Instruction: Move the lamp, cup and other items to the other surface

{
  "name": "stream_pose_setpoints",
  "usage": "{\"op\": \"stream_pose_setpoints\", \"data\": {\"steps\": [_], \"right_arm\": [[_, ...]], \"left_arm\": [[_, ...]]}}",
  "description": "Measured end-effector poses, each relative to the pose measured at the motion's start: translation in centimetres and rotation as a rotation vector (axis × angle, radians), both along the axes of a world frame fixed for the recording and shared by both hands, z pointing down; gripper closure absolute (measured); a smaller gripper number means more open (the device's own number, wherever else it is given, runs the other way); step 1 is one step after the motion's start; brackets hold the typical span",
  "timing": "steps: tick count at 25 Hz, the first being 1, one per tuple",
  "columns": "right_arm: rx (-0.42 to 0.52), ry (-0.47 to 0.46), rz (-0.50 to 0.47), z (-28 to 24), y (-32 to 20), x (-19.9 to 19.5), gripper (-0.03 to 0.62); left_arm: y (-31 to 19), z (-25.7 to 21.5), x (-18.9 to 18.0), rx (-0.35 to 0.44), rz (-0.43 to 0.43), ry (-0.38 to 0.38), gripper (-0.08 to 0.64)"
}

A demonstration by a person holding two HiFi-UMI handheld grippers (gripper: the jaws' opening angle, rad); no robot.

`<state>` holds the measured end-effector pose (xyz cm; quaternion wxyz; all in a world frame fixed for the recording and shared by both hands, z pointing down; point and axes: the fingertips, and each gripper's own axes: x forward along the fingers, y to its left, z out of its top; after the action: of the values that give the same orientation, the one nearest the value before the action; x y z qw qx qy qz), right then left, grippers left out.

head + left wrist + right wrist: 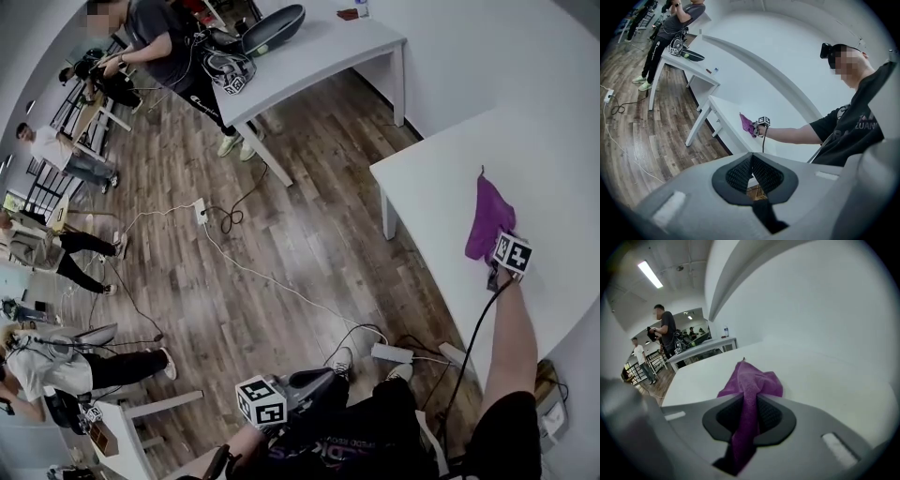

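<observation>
A purple cloth [489, 217] lies bunched on the white table [441, 178] at the right of the head view, one end lifted. My right gripper [494, 262] is shut on that end; in the right gripper view the cloth [751, 380] runs down between the two dark pads [771, 416] while its far part rests on the tabletop [820, 376]. My left gripper [314, 382] hangs low by my body, away from the table, its pads [761, 173] together with nothing between them. From the left gripper view the cloth [746, 124] and right gripper [757, 129] show far off. No lamp or cup is in view.
A second white table [319, 56] stands at the far side with a dark pan [274, 30] and a headset on it; a person [159, 42] stands beside it. Cables and a power strip [392, 353] lie on the wooden floor. Several people sit at the left.
</observation>
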<state>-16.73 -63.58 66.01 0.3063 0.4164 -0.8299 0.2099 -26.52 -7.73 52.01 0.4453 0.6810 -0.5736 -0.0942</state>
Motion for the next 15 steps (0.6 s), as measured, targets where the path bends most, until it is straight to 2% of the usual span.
{"op": "stream_pose_setpoints", "data": {"steps": [7,15], "right_arm": [[0.131,-0.195,-0.102,-6.7,2.9,-2.1,0.535],[0.244,-0.394,-0.155,-17.7,9.5,0.1,0.535]], "left_arm": [[-1.7,-0.9,-0.3,0.04,0.042,-0.017,0.56],[-5.2,-3.0,1.9,0.12,0.209,-0.033,0.56]]}}
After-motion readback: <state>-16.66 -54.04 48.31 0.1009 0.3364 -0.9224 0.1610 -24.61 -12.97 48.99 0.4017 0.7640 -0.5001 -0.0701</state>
